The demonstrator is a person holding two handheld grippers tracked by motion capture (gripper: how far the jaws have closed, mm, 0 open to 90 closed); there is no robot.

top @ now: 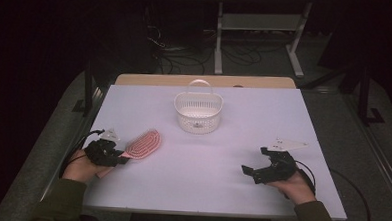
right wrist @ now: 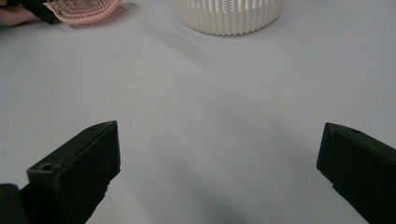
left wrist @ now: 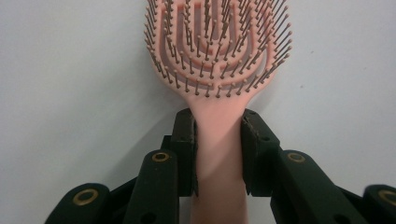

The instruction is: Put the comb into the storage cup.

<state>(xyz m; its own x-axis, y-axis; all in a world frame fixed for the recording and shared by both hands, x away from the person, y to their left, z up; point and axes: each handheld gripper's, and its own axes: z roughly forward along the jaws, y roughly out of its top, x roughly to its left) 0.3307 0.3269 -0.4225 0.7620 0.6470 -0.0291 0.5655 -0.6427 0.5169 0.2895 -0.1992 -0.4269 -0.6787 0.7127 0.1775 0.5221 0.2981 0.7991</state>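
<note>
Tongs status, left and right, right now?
Left tongs: shut on the pink hairbrush, gripping its handle.
Right tongs: open, nothing between them, above the table.

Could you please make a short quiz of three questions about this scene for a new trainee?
1. True or false: the left gripper is shut on the handle of the pink hairbrush.
2. What stands at the middle of the table, farther from the person? A) white basket B) red bowl C) glass jar
3. How do the jaws of the right gripper stand?

Key: 1 true. 2 A, the white basket. 3 wide open, nothing between them.
</note>
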